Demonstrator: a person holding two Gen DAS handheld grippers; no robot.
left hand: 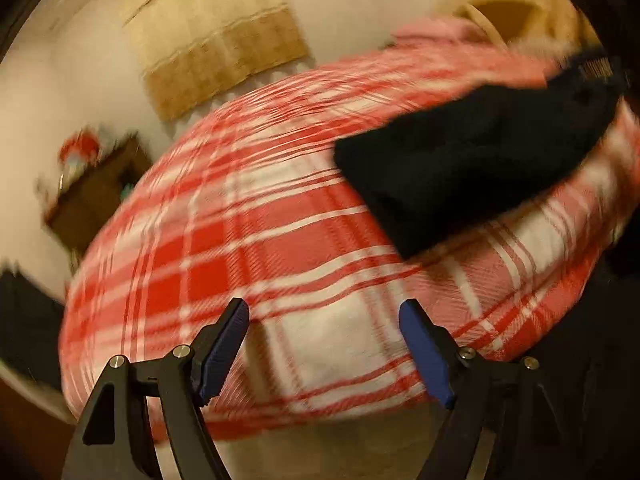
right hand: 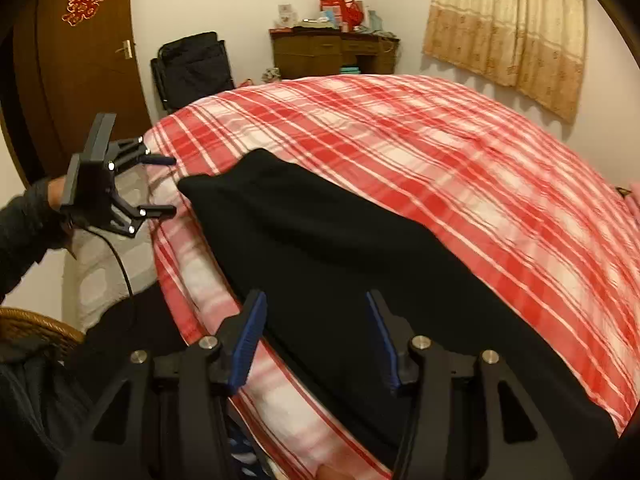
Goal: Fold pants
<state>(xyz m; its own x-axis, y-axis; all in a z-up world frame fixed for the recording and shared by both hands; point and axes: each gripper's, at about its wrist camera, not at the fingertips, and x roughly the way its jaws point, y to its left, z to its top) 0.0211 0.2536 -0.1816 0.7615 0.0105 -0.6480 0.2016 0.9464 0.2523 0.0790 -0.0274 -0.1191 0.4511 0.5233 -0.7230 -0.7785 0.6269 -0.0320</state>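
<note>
Black pants [right hand: 340, 248] lie flat along the near edge of a bed with a red and white plaid cover [right hand: 460, 152]. In the left wrist view the pants [left hand: 472, 160] lie at the upper right, blurred. My left gripper [left hand: 324, 308] is open and empty above the plaid cover, left of the pants' end. It also shows in the right wrist view [right hand: 174, 186], open, just beside the pants' far end. My right gripper [right hand: 316, 300] is open and empty, its fingers over the near part of the pants.
A brown door [right hand: 84, 60] stands at the left, a black bag [right hand: 192, 68] and a wooden desk [right hand: 332, 52] at the far wall, curtains [right hand: 508, 28] at the right. A wicker basket [right hand: 36, 328] sits near the bed's lower left corner.
</note>
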